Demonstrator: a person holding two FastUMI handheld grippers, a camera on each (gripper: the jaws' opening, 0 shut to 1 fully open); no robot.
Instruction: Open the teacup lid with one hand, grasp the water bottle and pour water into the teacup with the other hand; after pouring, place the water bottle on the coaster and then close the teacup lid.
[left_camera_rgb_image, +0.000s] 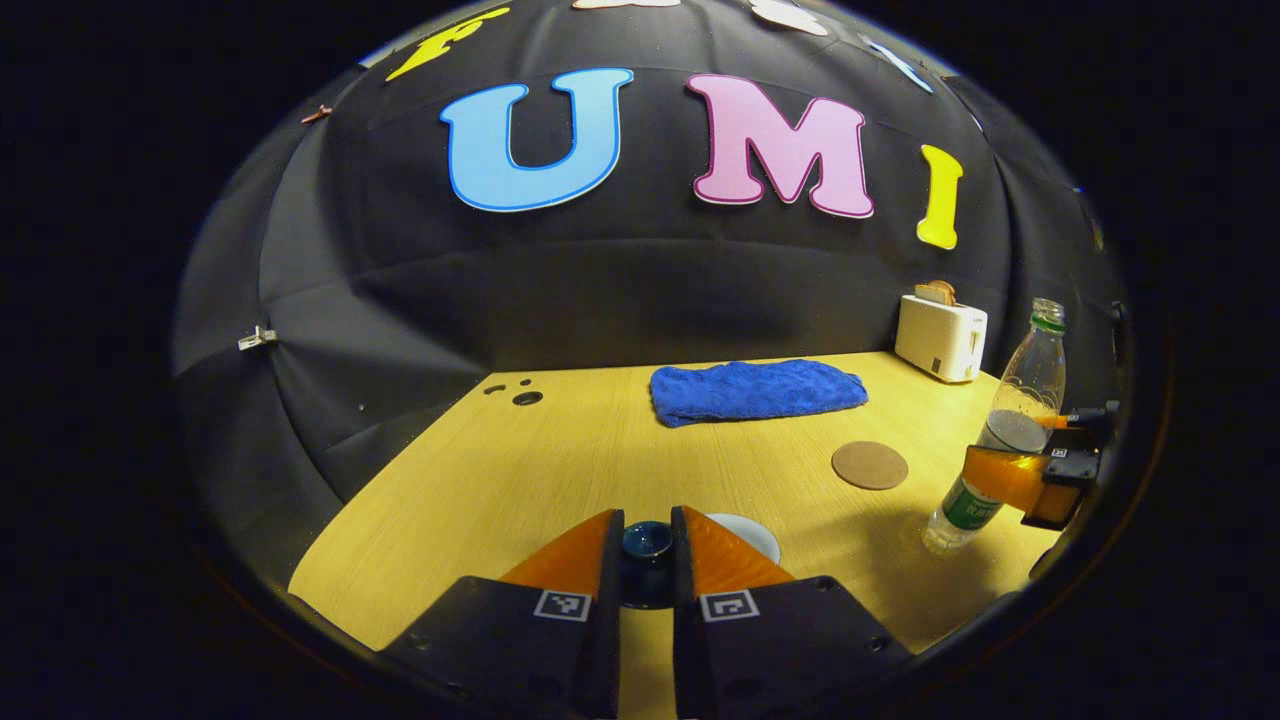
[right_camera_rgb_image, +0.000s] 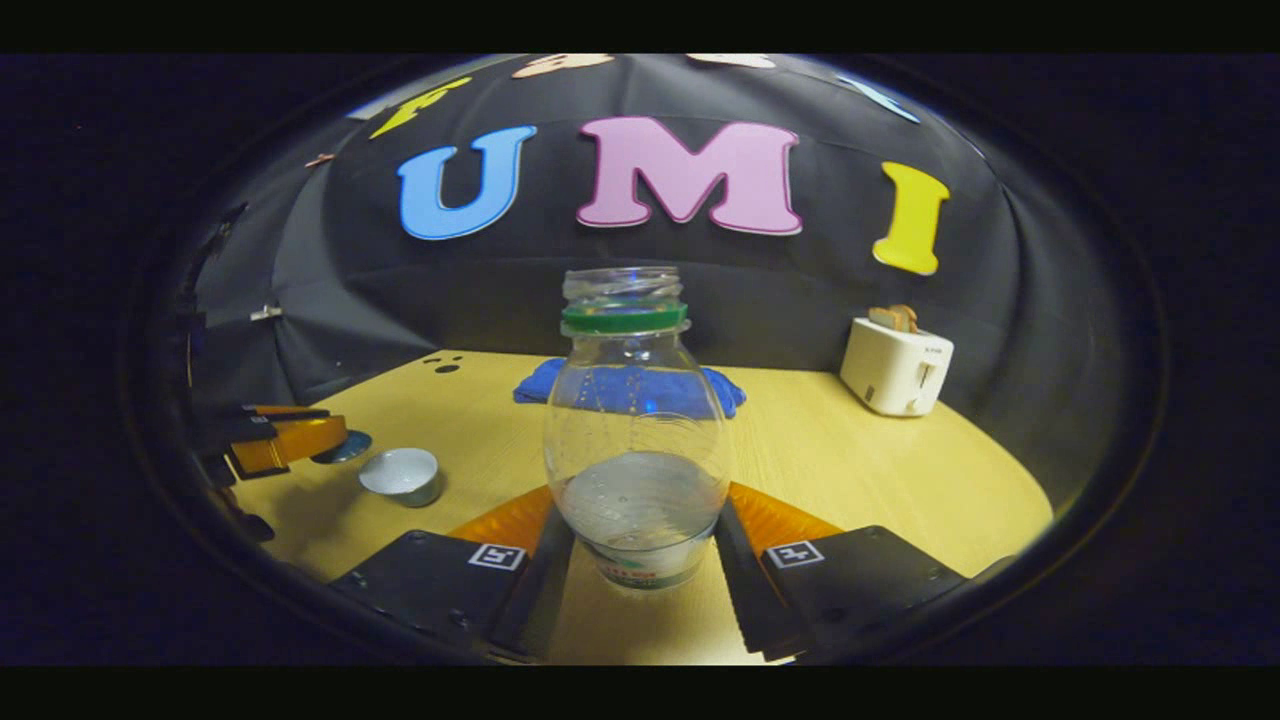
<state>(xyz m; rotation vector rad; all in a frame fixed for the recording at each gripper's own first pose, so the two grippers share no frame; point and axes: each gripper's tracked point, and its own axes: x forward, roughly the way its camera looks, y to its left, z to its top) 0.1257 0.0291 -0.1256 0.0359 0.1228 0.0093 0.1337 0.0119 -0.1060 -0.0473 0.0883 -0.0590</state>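
Left gripper view: left gripper (left_camera_rgb_image: 647, 545) is pinching the dark blue teacup lid (left_camera_rgb_image: 646, 541) by its knob, fingers nearly closed on it, with the white teacup (left_camera_rgb_image: 748, 532) peeking out just behind the right finger. Right gripper (right_camera_rgb_image: 640, 535) is clamping the water bottle (right_camera_rgb_image: 636, 430) on its lower body, both fingers pressing its sides; bottle is standing upright, uncapped, green neck ring, partly filled. Label is showing green and white, print too small to read. Round brown coaster (left_camera_rgb_image: 870, 465) is sitting bare on the table (left_camera_rgb_image: 560, 450), between teacup and bottle. Blue towel (left_camera_rgb_image: 755, 390) and white toaster (left_camera_rgb_image: 940, 338) are sitting at the back.
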